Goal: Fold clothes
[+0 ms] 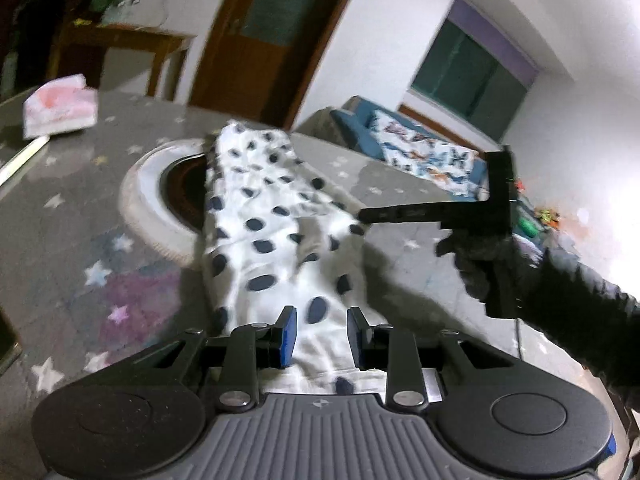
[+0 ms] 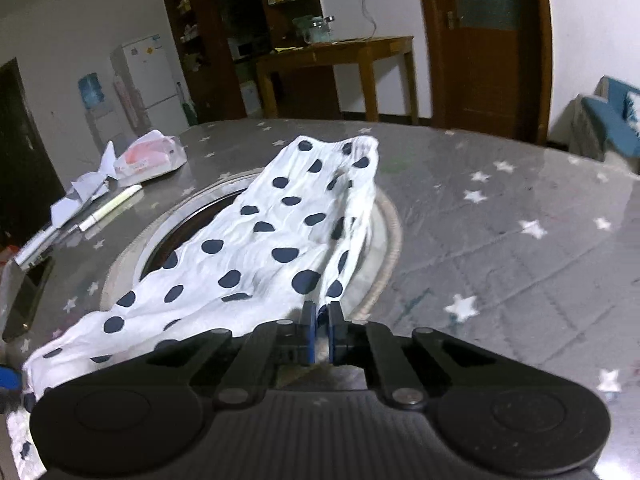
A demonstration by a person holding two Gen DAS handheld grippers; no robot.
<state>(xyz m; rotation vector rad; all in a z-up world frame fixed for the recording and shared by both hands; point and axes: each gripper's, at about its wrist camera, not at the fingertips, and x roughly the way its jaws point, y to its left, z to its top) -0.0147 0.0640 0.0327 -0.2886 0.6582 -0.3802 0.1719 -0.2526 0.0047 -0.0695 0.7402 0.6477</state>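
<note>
A white garment with dark blue polka dots (image 1: 272, 232) lies stretched over the grey star-patterned table (image 1: 80, 248) and across its round white-rimmed hole. My left gripper (image 1: 322, 332) is open, its blue pads either side of the garment's near end, which lies between and under them. In the left wrist view my right gripper (image 1: 362, 216) reaches in from the right and pinches the garment's right edge. In the right wrist view the garment (image 2: 256, 248) runs away from me, and my right gripper (image 2: 322, 314) is shut on its near corner.
The round opening (image 2: 180, 236) in the table has a raised white rim. A pink-and-white plastic pack (image 2: 150, 156), crumpled paper (image 2: 84, 192), a pen (image 2: 110, 208) and a dark phone (image 2: 24, 300) lie at the table's left. A wooden side table (image 2: 336, 60) and a door stand behind.
</note>
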